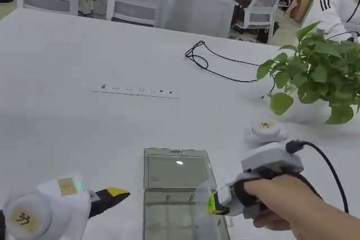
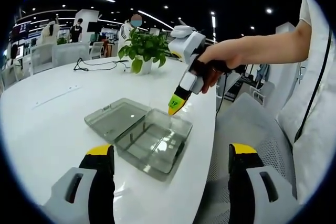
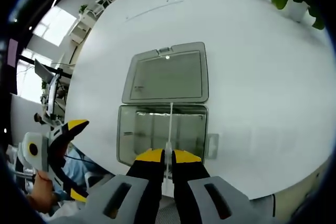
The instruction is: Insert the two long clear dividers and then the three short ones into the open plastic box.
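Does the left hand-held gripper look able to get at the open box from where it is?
Probably yes. The left hand-held gripper, jaws open, faces the box with bare table between; the right hand-held gripper holds a divider over the box's middle.

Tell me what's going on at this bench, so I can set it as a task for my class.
A person is working with a hand-held tool in each hand. The right tool is shut on a clear divider, holding it on edge over the base of the open plastic box, whose lid lies flat on the white table. The left tool is open beside the box, holding nothing. Whether the divider is seated yet is hard to tell.
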